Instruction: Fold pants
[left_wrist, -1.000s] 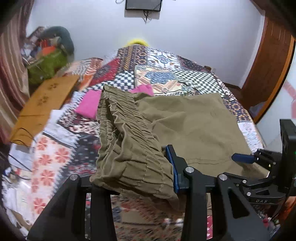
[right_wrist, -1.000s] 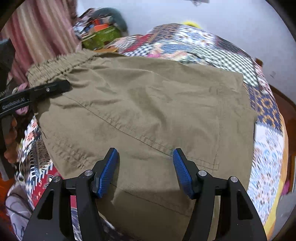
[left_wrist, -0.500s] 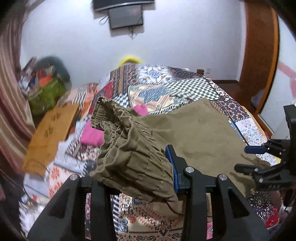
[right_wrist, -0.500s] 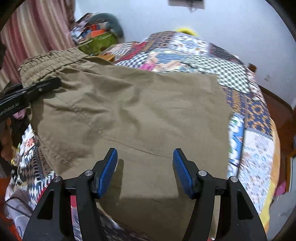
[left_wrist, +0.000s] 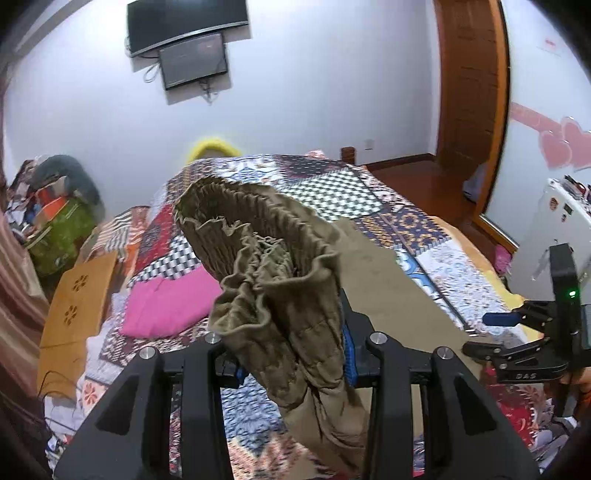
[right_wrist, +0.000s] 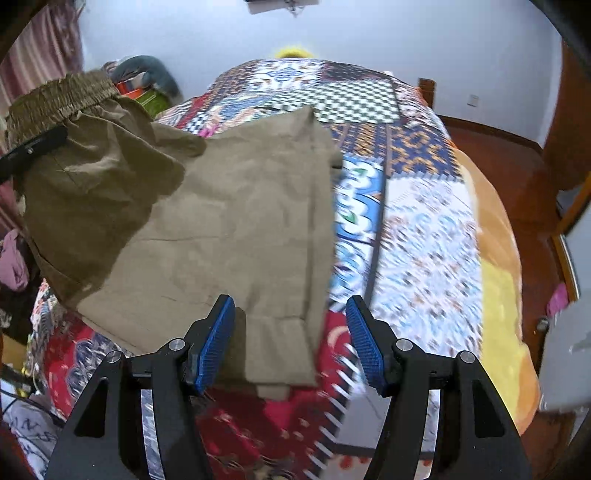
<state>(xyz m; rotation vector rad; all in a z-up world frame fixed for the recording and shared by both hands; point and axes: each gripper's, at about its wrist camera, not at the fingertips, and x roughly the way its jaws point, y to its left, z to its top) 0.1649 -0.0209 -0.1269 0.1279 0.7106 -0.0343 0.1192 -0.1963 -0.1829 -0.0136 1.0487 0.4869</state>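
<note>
Bed with patchwork quilt (left_wrist: 369, 206) fills the room; far white wall (left_wrist: 314, 92) carries mounted TV (left_wrist: 184, 26), wooden door (left_wrist: 472, 81) right, red-brown floor (right_wrist: 517, 155).

"DAS" on right hand-held gripper (left_wrist: 491, 334)

Even indoor light, fisheye-warped, motion-blurred.

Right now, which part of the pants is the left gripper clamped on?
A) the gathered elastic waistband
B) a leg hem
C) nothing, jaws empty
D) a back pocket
A: the left gripper is shut on the bunched waistband of the pants, lifting it off the bed, while the right gripper stands open over the lower edge.
</note>
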